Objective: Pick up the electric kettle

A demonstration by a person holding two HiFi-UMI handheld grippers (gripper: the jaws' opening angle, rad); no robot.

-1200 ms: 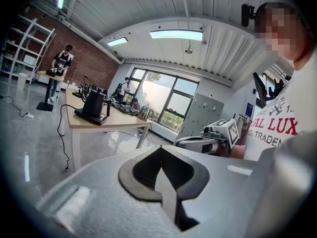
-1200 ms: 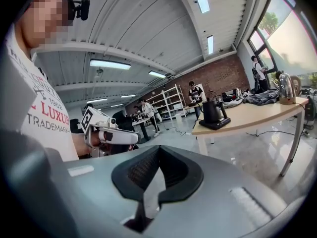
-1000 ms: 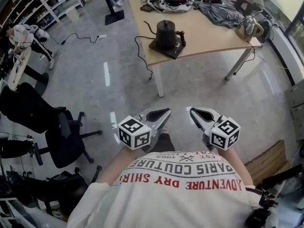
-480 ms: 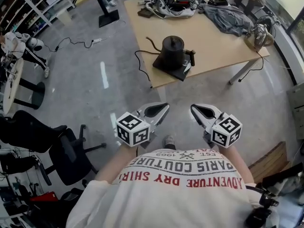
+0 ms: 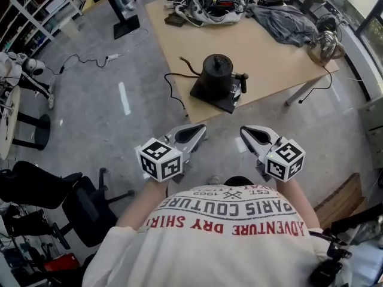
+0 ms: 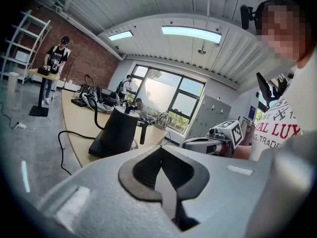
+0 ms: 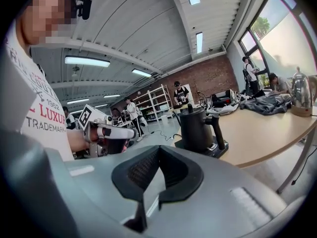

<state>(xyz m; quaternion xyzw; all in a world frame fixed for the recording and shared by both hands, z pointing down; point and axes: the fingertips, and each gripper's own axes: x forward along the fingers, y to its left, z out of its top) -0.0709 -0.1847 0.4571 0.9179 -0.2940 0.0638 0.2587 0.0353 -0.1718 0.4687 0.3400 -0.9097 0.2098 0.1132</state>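
Closer now, black gooseneck electric kettle [image 5: 216,75] on dark base [image 5: 227,104], left gripper [image 5: 202,128], right gripper [image 5: 243,130], jaws together

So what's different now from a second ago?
The person has walked closer to the table, so the kettle looks nearer in the head view. Nothing was grabbed or let go. The left gripper and right gripper stay shut and empty, and the kettle is still on its base.

Table [image 5: 272,55] w/ kettle [image 5: 216,76], grey cloth [image 5: 282,20]
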